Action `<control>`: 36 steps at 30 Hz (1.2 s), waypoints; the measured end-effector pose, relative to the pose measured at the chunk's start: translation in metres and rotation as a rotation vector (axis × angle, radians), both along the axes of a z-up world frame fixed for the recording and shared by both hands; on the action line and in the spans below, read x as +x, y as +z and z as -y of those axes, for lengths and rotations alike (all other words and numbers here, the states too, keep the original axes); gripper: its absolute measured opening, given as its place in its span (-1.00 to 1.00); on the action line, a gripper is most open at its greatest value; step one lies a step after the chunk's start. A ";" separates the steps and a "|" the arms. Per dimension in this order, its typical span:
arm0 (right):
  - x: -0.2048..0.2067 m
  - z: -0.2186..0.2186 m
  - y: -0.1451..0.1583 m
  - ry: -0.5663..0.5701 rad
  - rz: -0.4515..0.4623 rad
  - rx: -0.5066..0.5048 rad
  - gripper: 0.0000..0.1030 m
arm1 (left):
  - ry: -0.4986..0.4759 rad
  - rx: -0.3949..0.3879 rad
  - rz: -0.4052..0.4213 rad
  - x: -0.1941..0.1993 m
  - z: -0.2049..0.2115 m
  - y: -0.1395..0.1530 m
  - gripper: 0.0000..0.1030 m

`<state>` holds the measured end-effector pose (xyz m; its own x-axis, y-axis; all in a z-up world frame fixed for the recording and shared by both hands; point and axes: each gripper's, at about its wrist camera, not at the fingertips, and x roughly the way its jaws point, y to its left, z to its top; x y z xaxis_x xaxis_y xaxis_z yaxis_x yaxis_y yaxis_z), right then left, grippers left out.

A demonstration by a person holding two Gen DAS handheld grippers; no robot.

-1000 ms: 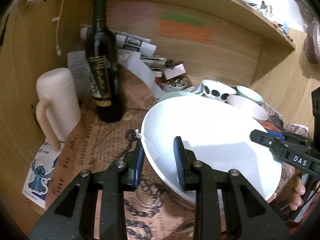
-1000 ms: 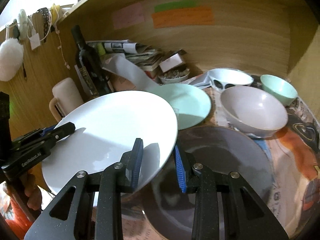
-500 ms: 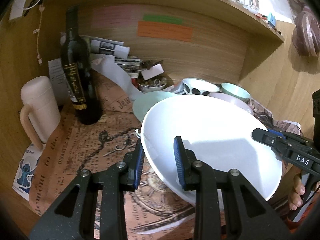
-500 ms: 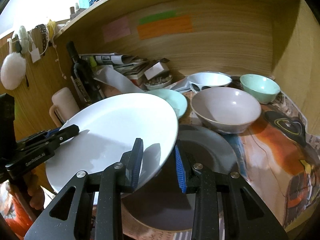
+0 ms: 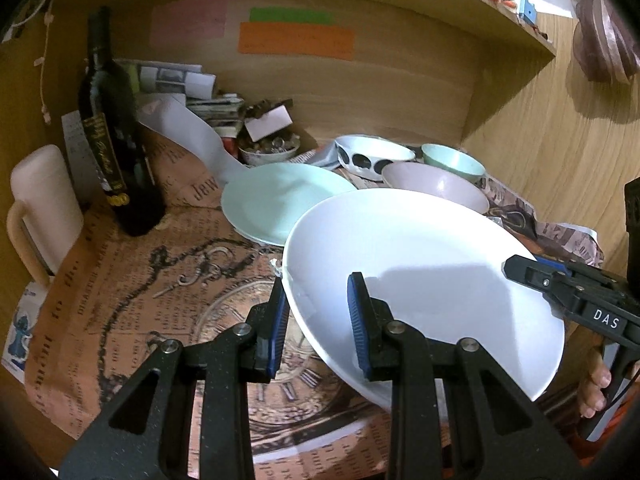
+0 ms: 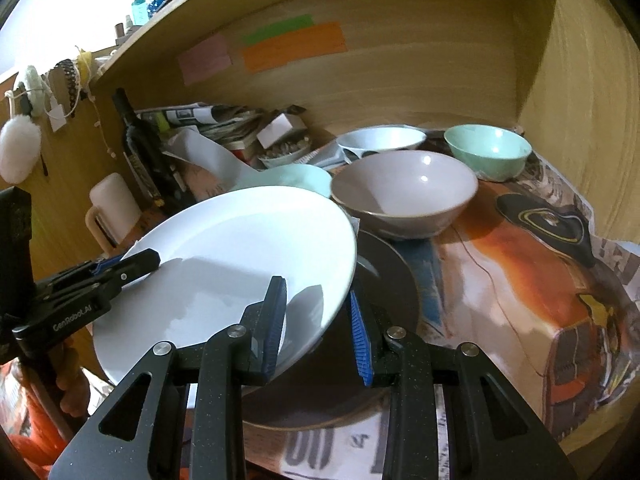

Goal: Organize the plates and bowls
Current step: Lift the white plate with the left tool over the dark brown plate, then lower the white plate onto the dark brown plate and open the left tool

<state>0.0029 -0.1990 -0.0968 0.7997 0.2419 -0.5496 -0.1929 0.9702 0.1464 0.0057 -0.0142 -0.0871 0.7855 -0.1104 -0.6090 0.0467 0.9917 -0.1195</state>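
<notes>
White plate (image 6: 240,248) nearer (small dish (image 5: 269,151) full)

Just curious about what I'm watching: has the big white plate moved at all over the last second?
Yes. The big round white plate has drawn back toward the shelf's front: the grey bowl and dark wine bottle now sit farther behind it.
</notes>
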 end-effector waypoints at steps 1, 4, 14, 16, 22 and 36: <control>0.001 0.002 -0.002 -0.004 -0.007 -0.003 -0.46 | -0.003 0.000 -0.004 0.001 0.001 -0.001 -0.43; 0.002 0.007 -0.008 -0.015 -0.025 -0.003 -0.46 | -0.015 0.001 -0.020 0.004 0.006 -0.008 -0.43; 0.007 0.016 -0.027 -0.053 -0.089 0.020 -0.46 | -0.044 0.006 -0.084 0.017 0.013 -0.029 -0.43; 0.008 0.017 -0.029 -0.058 -0.098 0.021 -0.46 | -0.048 0.006 -0.091 0.019 0.014 -0.032 -0.43; 0.013 0.019 -0.030 -0.064 -0.103 0.022 -0.45 | -0.051 0.013 -0.093 0.026 0.016 -0.034 -0.42; 0.019 0.024 -0.029 -0.043 -0.102 0.028 -0.45 | -0.072 0.046 -0.111 0.035 0.019 -0.041 -0.39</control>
